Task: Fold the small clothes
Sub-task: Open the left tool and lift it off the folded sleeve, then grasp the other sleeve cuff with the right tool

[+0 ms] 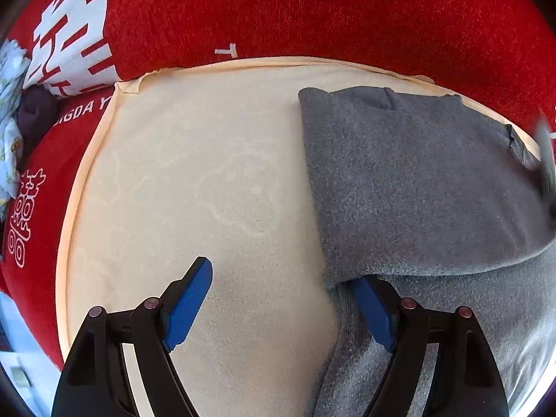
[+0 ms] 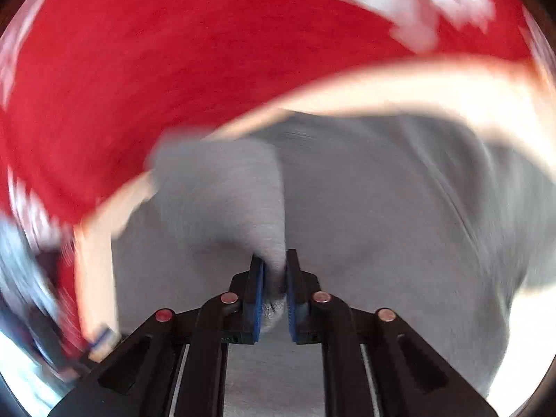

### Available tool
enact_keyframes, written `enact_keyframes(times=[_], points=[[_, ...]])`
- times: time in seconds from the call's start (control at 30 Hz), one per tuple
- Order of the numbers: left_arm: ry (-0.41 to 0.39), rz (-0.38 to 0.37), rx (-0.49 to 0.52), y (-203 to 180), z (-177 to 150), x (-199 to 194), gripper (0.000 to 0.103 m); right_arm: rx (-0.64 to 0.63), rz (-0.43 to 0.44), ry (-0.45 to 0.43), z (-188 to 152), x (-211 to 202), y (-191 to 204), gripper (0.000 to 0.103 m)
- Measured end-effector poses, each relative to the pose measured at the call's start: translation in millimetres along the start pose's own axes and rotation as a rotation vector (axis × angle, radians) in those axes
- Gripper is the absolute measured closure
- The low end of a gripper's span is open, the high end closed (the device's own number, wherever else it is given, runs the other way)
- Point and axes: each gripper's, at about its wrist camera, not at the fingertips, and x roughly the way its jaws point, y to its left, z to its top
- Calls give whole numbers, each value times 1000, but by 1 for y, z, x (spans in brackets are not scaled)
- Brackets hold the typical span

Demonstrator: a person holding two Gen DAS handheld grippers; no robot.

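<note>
A: Step? Grey garment (image 1: 417, 180) lies part-folded on the cream mat (image 1: 194, 180) over a red cloth (image 1: 312, 10).
B: Mid-fold. Right hand-held gripper (image 2: 275, 278) is pinched narrow on a grey fabric bunch; left hand-held gripper (image 1: 285, 299) stands wide, holding nothing, one finger tucked under the flap.
A: Next?
B: Probably carry the pinched edge across, keeping it flat.

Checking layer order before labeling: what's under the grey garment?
The grey garment lies on a cream cloth, which lies on a red blanket. Its folded flap covers its own lower layer. Whatever is beneath the cream cloth under the garment is hidden.
</note>
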Motion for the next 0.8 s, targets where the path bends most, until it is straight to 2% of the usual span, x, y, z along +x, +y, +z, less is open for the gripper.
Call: enact_keyframes(times=[0.03,0.1,0.17,0.23,0.3,0.33,0.37,0.4,0.47,0.53,0.6,0.63,0.67,0.73,0.8], points=[[3,-1,-4,0,0,0,21,51,4,11,0,-1,-15,84],[7,4,-8,2,1,1,21,101,25,21,-1,-5,-35,52],[9,12,-9,1,2,0,21,87,63,8,-2,-12,-38,47],[13,19,-12,2,3,0,21,63,83,19,-1,-13,-34,47],[16,22,-24,3,3,-1,21,74,64,33,5,-4,-31,47],[14,24,-28,4,4,-2,21,103,43,38,10,-3,-32,47],[10,28,-35,6,5,-3,21,128,43,33,13,-3,-35,62],[0,31,-45,8,6,-5,21,138,33,22,16,-4,-37,95],[-5,28,-61,12,8,-5,21,121,51,-3,19,-13,-41,95],[9,17,-79,17,8,0,21,75,46,21,18,-12,-45,95],[16,7,-85,21,7,2,21,52,-7,56,13,-12,-62,94],[19,6,-78,22,7,1,21,61,12,50,12,-15,-69,94],[20,11,-63,22,6,-2,21,71,17,47,10,-19,-75,94],[23,32,-35,23,4,-8,21,80,-34,31,7,-29,-84,92],[35,83,-13,25,-1,-14,21,120,-47,31,5,-42,-102,90]])
